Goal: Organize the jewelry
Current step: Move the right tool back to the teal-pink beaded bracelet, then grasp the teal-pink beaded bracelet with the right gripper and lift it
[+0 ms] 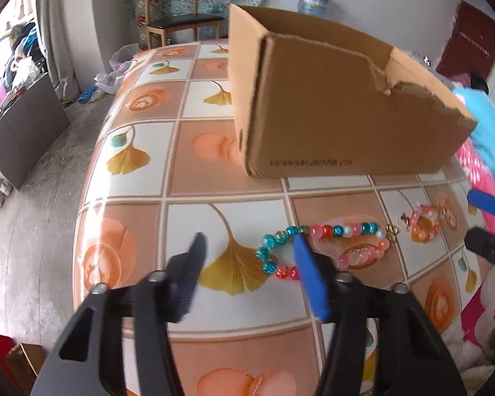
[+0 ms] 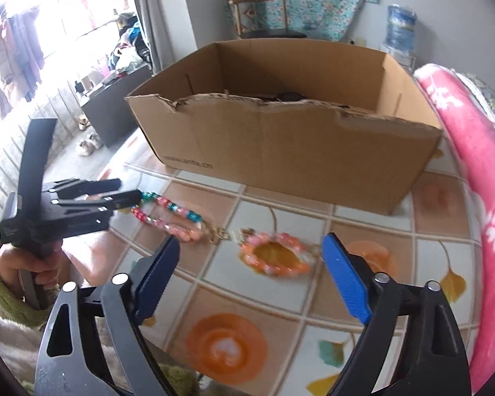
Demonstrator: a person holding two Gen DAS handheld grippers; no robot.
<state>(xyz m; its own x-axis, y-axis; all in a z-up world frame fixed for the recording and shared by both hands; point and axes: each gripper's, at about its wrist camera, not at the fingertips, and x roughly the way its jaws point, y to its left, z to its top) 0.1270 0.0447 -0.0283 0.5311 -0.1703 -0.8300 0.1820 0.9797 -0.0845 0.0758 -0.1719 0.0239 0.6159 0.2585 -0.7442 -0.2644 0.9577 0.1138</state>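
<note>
Your left tongs (image 1: 247, 257) and right tongs (image 2: 250, 257), both apart, straddle the bead bracelets (image 1: 323, 247); next clamp, then lift into the cardboard box (image 2: 280, 151).

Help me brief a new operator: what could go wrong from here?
The teal-and-red bracelet lies beside the left claw, not between its fingers, so closing may miss it. Its gold clasp lies right by the pink bracelet, so lifting one might drag the other.
</note>
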